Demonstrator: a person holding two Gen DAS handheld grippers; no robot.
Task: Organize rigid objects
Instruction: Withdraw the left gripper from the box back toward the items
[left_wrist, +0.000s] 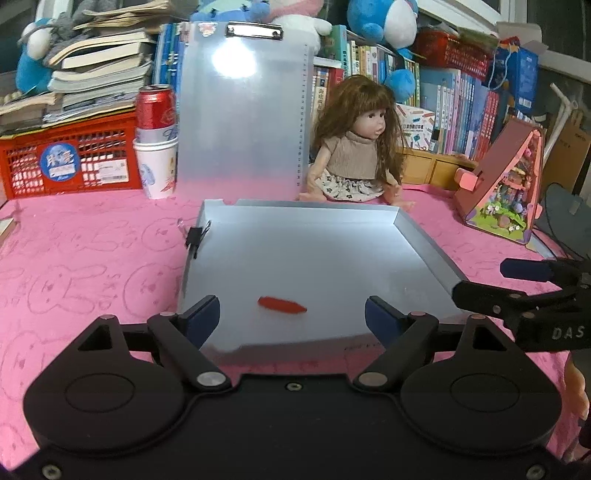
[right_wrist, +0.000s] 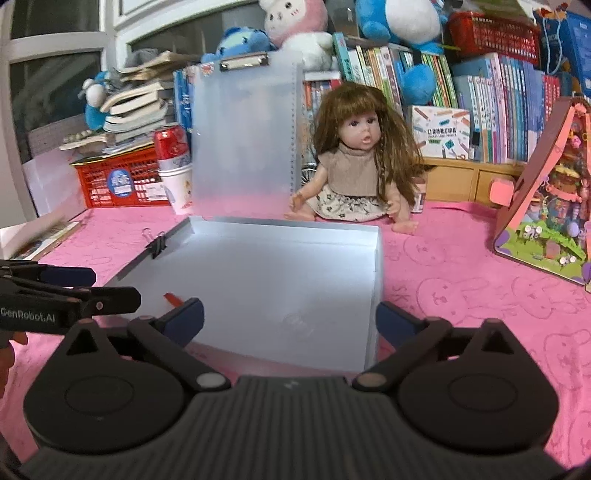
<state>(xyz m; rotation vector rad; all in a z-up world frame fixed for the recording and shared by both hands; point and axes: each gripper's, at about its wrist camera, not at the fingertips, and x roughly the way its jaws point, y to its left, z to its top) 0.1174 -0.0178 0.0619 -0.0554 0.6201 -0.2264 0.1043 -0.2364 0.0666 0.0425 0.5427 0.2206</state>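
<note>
An open translucent clipboard case (left_wrist: 417, 240) lies on the pink cloth, its lid (left_wrist: 243, 122) standing upright behind it. A small red flat piece (left_wrist: 281, 305) lies on the case floor near the front; the right wrist view shows only its tip (right_wrist: 170, 297) behind a finger. My left gripper (left_wrist: 291, 317) is open and empty, just in front of the red piece. My right gripper (right_wrist: 290, 319) is open and empty over the case's front right part (right_wrist: 369, 236). A black binder clip (left_wrist: 194, 236) grips the case's left wall; it also shows in the right wrist view (right_wrist: 158, 243).
A doll (left_wrist: 360, 147) sits behind the case. A red can in a paper cup (left_wrist: 157, 147) and a red basket (left_wrist: 70, 162) with books stand at back left. A pink toy house (left_wrist: 502, 184) stands at right. Books and plush toys line the back.
</note>
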